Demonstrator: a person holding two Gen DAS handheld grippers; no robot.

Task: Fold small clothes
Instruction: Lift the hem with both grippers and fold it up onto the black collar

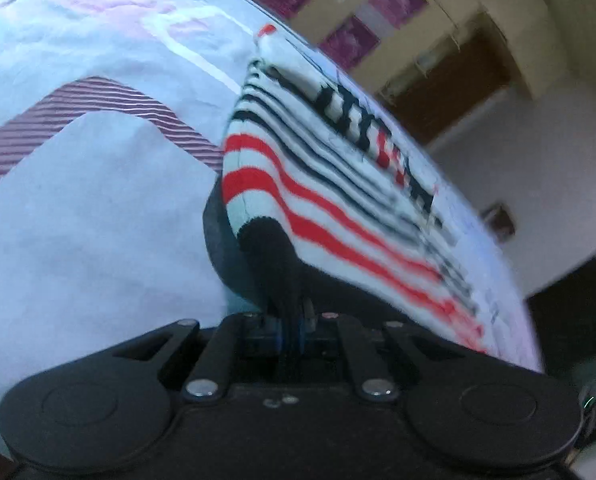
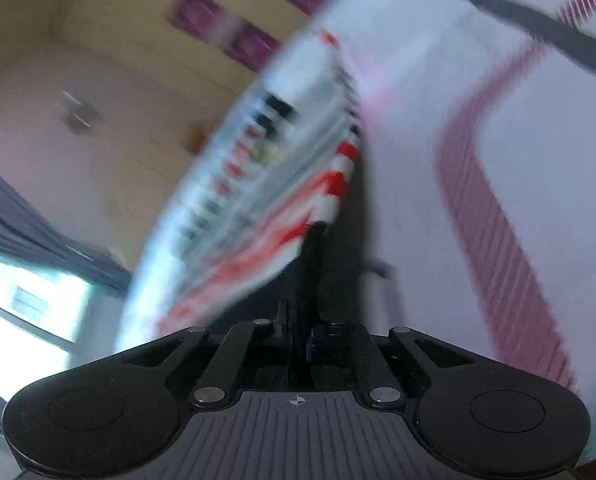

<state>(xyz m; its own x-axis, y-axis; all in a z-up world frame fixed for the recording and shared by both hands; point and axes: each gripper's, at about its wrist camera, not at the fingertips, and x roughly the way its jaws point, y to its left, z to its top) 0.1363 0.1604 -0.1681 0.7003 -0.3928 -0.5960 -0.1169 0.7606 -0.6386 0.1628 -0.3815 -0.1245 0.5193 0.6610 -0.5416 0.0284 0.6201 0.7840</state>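
Note:
A small white garment with red and black stripes [image 1: 338, 184] hangs lifted above the white bed sheet [image 1: 97, 220]. My left gripper [image 1: 275, 264] is shut on its black-trimmed edge, and the cloth drapes over the fingers to the right. In the right wrist view the same striped garment [image 2: 257, 184] is blurred and stretches up to the left. My right gripper [image 2: 318, 240] is shut on its edge. The fingertips of both grippers are hidden by cloth.
The sheet has a maroon striped band [image 1: 97, 100], which also shows in the right wrist view [image 2: 498, 240]. A dark strap [image 2: 538, 28] lies at the upper right. Yellow walls, purple panels [image 1: 350, 40] and a bright window [image 2: 25, 308] are behind.

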